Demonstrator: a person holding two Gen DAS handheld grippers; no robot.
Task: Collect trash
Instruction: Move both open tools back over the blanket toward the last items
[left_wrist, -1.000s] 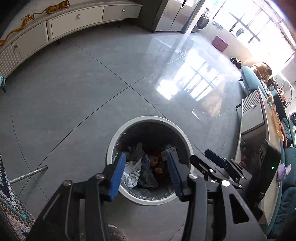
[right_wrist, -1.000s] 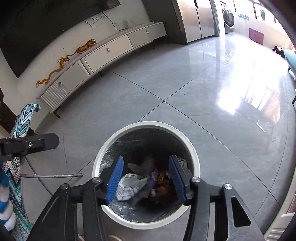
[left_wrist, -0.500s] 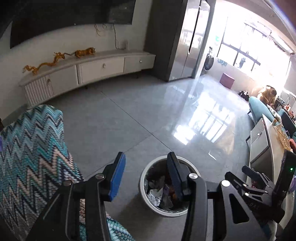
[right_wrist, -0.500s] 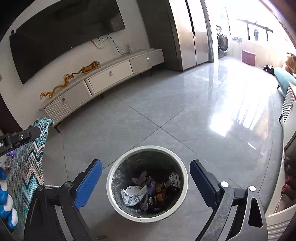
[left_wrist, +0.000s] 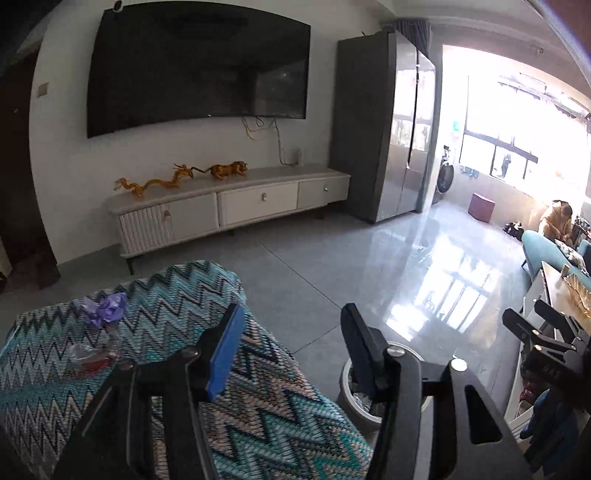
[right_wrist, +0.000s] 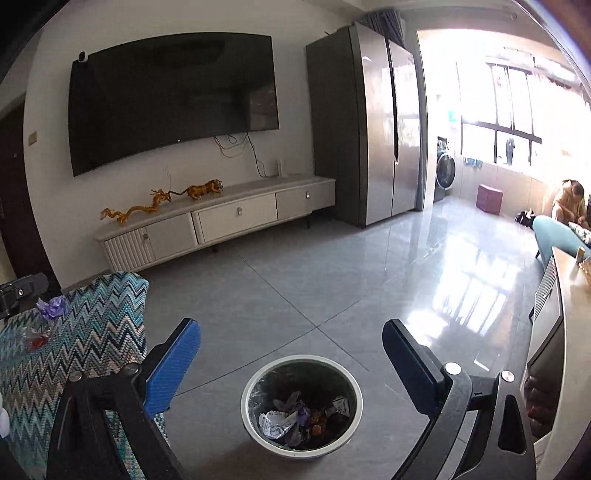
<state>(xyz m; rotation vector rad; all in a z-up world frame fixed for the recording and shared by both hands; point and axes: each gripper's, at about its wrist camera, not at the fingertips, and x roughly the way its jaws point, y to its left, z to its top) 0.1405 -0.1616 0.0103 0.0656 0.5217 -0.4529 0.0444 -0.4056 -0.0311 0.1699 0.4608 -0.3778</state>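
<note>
A round white-rimmed trash bin (right_wrist: 301, 406) with a plastic liner stands on the floor, holding several wrappers; in the left wrist view its rim (left_wrist: 345, 387) shows behind my right-hand finger. My right gripper (right_wrist: 291, 354) is wide open and empty, raised above the bin. My left gripper (left_wrist: 291, 343) is open and empty, over the edge of a zigzag-patterned cloth surface (left_wrist: 258, 398). On that cloth lie a crumpled purple wrapper (left_wrist: 105, 308) and a clear wrapper with red (left_wrist: 90, 356); both also show in the right wrist view, purple wrapper (right_wrist: 51, 306), clear wrapper (right_wrist: 33, 338).
A low white TV cabinet (right_wrist: 221, 218) with golden figurines stands along the far wall under a wall TV (right_wrist: 173, 96). A tall grey fridge (right_wrist: 373, 125) stands right of it. A low table (right_wrist: 569, 332) and teal sofa (right_wrist: 557, 236) are at right. Grey tiled floor lies between.
Both grippers have risen and tilted up away from the bin. The right gripper has opened wide. The left gripper has swung left over the patterned cloth.
</note>
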